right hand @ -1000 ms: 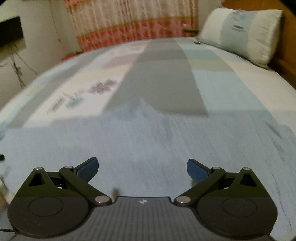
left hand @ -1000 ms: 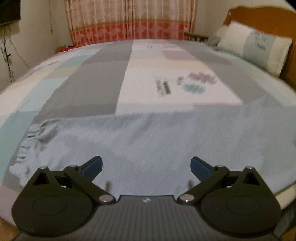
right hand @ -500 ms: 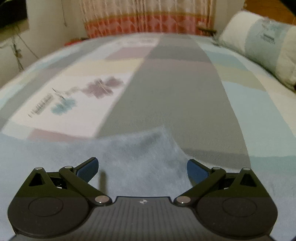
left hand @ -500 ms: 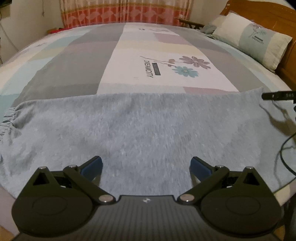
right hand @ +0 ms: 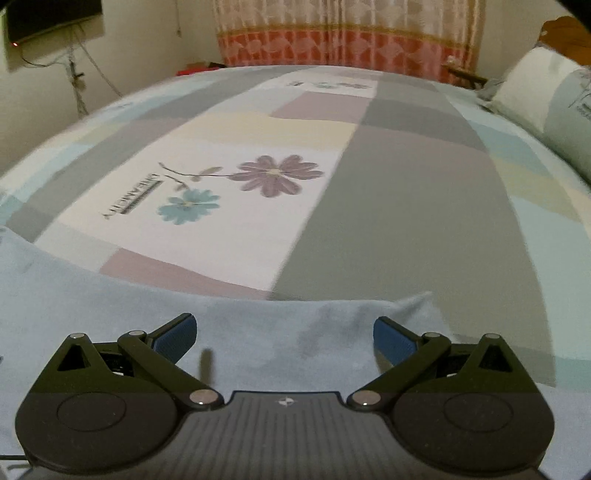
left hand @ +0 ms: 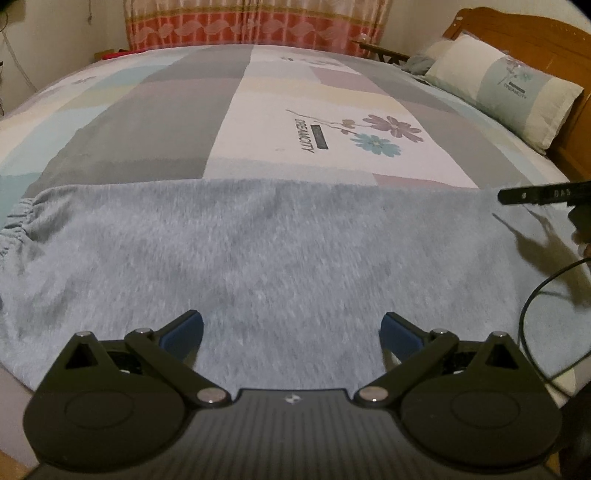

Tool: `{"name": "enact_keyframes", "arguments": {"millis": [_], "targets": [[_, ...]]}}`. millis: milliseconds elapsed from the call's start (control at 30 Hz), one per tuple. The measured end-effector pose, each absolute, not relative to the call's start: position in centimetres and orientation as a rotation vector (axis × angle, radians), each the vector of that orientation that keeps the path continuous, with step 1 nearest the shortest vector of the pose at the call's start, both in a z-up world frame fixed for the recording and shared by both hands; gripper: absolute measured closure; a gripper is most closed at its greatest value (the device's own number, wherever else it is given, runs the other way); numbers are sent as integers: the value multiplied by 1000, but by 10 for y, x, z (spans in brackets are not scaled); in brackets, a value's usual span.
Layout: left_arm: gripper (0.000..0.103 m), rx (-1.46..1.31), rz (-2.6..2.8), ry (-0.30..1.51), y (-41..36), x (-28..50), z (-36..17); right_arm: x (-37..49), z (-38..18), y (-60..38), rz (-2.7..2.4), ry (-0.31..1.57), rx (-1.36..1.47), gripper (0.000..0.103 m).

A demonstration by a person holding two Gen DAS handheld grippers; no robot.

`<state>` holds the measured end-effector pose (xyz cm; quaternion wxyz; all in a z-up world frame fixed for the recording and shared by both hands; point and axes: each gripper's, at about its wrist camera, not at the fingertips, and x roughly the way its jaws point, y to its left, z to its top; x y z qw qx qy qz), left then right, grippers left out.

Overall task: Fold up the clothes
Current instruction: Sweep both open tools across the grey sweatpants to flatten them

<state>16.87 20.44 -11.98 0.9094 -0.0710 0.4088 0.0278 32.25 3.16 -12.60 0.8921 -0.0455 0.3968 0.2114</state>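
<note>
A pale blue-grey garment [left hand: 266, 258] lies spread flat across the near part of a bed [left hand: 177, 122], reaching almost from one side of the left wrist view to the other. Its far edge runs straight across the patchwork bedspread, just short of the printed flowers [left hand: 384, 133]. At the left end the cloth gathers into a puckered, elastic-looking hem [left hand: 18, 225].

The left tool [left hand: 291, 330] hovers over the near part of the garment with its blue-padded fingers [left hand: 184, 330] spread wide and nothing between them.

The right tool [right hand: 282, 334] is also spread wide and empty. It sits over the garment's right end, where a small corner of fabric [right hand: 421, 302] pokes up against the grey stripe of the bedspread. In the left wrist view part of this tool shows at the right edge as a dark bar [left hand: 543, 194], with a black cable [left hand: 532, 306] looping below it.

A pillow [left hand: 506, 88] rests against a wooden headboard [left hand: 524, 40] on the right, and a red-banded curtain [left hand: 258, 26] hangs behind the bed.
</note>
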Motion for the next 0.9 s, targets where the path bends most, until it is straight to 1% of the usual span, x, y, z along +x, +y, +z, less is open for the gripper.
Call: {"name": "enact_keyframes", "arguments": {"millis": [133,233,333,533,733,900], "targets": [[1,-165,54,842,207,169,-119,330,-139,40,419,826,-155,0],[1,-181,54,845,209,169,-118,328,-126,45,392,852,-162,0],[1,-201,62,861,210,172,-115,314,-109,54,419,841,-158,0],[1,-122,121,867,198,163,-93,283,-108,73,475,886,-194,0],[1,-51,122,818,183,140,-61,227,-84,31,413,892,-225,0],[1,-22,39,794,153,139,-52,176,-89,-21,277,913,-255,0]]}}
